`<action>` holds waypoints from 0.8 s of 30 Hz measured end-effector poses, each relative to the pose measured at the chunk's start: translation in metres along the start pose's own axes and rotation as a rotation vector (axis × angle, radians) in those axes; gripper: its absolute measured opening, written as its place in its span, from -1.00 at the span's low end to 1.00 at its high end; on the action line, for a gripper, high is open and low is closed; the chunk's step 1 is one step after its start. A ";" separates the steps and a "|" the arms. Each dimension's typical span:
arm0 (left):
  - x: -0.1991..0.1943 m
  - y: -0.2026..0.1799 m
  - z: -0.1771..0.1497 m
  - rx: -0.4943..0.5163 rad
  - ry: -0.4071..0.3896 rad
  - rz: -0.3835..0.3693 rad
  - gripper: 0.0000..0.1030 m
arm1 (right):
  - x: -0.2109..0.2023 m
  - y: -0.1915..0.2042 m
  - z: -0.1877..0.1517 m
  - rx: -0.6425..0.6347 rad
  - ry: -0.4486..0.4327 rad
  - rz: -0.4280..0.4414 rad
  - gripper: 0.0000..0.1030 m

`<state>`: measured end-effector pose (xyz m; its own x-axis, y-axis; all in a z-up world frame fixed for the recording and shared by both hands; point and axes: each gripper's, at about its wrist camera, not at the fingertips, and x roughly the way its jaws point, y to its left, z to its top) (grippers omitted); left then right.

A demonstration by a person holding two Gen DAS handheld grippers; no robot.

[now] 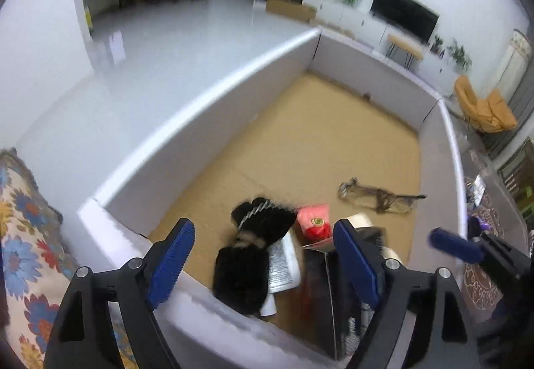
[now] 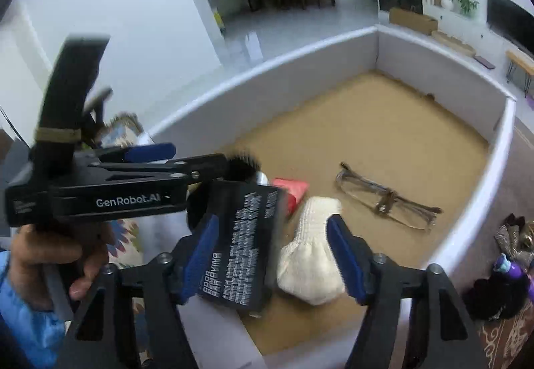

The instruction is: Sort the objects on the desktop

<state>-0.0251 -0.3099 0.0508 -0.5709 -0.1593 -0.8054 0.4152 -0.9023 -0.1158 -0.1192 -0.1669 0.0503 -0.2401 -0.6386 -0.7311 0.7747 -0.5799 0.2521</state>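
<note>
Between hand-held gripper (image 2: 272,255) fingers: cream sock (image 2: 310,265)

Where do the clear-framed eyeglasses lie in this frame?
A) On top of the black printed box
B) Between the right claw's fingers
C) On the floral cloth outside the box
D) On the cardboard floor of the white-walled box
D: the clear-framed eyeglasses rest on the cardboard floor of the white-walled box, apart from both claws.
</note>
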 end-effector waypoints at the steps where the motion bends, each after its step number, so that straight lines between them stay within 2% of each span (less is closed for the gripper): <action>1: -0.013 -0.006 -0.005 0.002 -0.035 -0.004 0.64 | -0.014 -0.003 -0.002 0.001 -0.043 -0.003 0.69; 3: -0.028 -0.014 -0.002 0.003 -0.072 -0.032 0.65 | -0.052 -0.015 -0.015 -0.007 -0.144 -0.047 0.87; 5: -0.045 -0.037 -0.010 0.027 -0.091 -0.111 0.65 | -0.089 -0.036 -0.041 -0.011 -0.223 -0.123 0.98; 7: -0.060 -0.069 -0.027 0.077 -0.095 -0.190 0.65 | -0.110 -0.057 -0.065 -0.003 -0.240 -0.202 0.99; 10: -0.070 -0.144 -0.070 0.222 -0.076 -0.329 0.69 | -0.135 -0.107 -0.118 0.049 -0.204 -0.350 0.99; 12: -0.060 -0.191 -0.102 0.304 -0.032 -0.388 0.83 | -0.146 -0.142 -0.159 0.101 -0.139 -0.454 0.99; 13: -0.052 -0.207 -0.117 0.328 -0.014 -0.403 0.84 | -0.150 -0.155 -0.180 0.124 -0.100 -0.499 0.99; 14: -0.038 -0.229 -0.138 0.363 0.025 -0.405 0.84 | -0.155 -0.172 -0.204 0.159 -0.059 -0.550 0.99; 16: -0.009 -0.252 -0.161 0.396 0.093 -0.376 0.84 | -0.170 -0.195 -0.237 0.220 -0.024 -0.591 0.99; 17: 0.012 -0.264 -0.174 0.405 0.129 -0.351 0.84 | -0.175 -0.201 -0.248 0.243 -0.016 -0.599 0.99; 19: 0.035 -0.277 -0.187 0.415 0.153 -0.312 0.82 | -0.180 -0.212 -0.262 0.287 0.001 -0.618 0.99; 20: 0.033 -0.286 -0.190 0.456 0.074 -0.270 0.85 | -0.181 -0.215 -0.269 0.307 0.009 -0.622 0.99; 22: 0.042 -0.296 -0.188 0.505 0.068 -0.226 0.85 | -0.188 -0.221 -0.278 0.320 0.012 -0.619 0.99; 24: 0.052 -0.305 -0.185 0.521 0.073 -0.217 0.90 | -0.178 -0.220 -0.279 0.328 0.010 -0.615 1.00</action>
<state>-0.0507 0.0310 -0.0636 -0.5456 0.0631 -0.8356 -0.1210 -0.9926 0.0040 -0.0836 0.2157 -0.0516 -0.5721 -0.1420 -0.8078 0.2832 -0.9585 -0.0321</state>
